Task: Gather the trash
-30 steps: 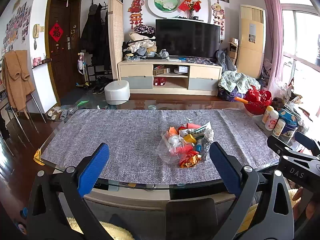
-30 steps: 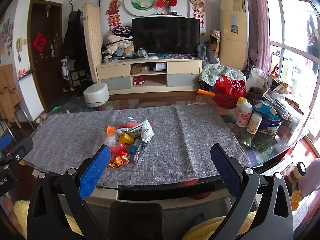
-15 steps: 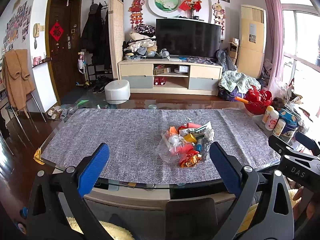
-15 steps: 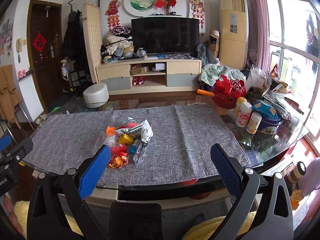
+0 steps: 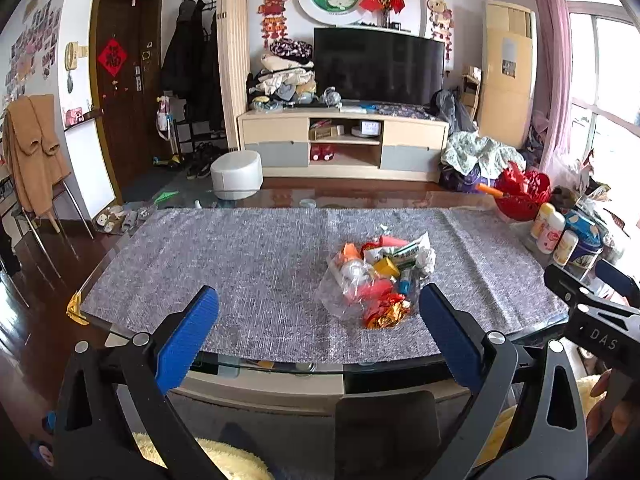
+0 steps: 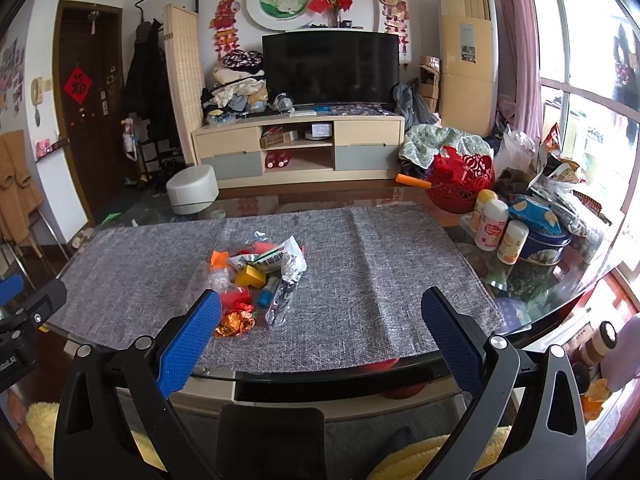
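A heap of trash [image 5: 376, 276] lies on the grey table mat [image 5: 240, 264]: crumpled foil, clear plastic, red and gold wrappers, a yellow block, a small blue tube. It also shows in the right wrist view [image 6: 256, 280]. My left gripper [image 5: 316, 336] is open and empty at the table's near edge, short of the heap and a little left of it. My right gripper [image 6: 320, 336] is open and empty at the near edge, right of the heap. The right gripper's body shows in the left wrist view [image 5: 592, 312].
Several bottles [image 6: 496, 228], a blue tin [image 6: 544, 244] and a red basket [image 6: 460, 184] crowd the glass table's right end. A white stool [image 6: 192, 194] and a TV cabinet [image 6: 300, 152] stand beyond the table.
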Tool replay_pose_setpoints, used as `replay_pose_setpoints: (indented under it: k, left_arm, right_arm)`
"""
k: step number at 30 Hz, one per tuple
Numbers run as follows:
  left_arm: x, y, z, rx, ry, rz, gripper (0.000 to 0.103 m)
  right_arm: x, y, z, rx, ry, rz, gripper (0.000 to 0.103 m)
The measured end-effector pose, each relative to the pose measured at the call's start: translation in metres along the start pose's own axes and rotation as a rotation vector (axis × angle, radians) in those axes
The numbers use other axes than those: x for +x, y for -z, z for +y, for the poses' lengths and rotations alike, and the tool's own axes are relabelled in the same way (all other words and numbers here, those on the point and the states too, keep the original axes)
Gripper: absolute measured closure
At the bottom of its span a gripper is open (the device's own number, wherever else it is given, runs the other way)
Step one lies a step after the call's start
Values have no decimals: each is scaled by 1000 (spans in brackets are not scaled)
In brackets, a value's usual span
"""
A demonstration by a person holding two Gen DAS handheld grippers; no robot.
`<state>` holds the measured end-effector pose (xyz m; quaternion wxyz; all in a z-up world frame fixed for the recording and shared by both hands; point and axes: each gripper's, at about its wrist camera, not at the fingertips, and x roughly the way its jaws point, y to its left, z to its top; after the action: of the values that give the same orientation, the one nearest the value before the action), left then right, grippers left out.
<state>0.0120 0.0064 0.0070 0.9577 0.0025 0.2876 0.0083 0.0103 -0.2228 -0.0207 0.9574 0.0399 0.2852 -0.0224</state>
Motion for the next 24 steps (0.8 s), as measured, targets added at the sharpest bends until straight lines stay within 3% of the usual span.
replay_pose_setpoints:
  k: [10, 19, 24]
  left_arm:
    - [51, 15, 2, 14, -2, 83, 8]
    - [112, 29, 6, 31, -39, 205, 8]
    - [141, 36, 10, 35, -36, 264, 8]
  right_arm:
    - [50, 13, 1, 7, -22, 98, 3]
    - [114, 26, 11, -21, -35, 245, 3]
    - [143, 23, 13, 3, -55, 272, 3]
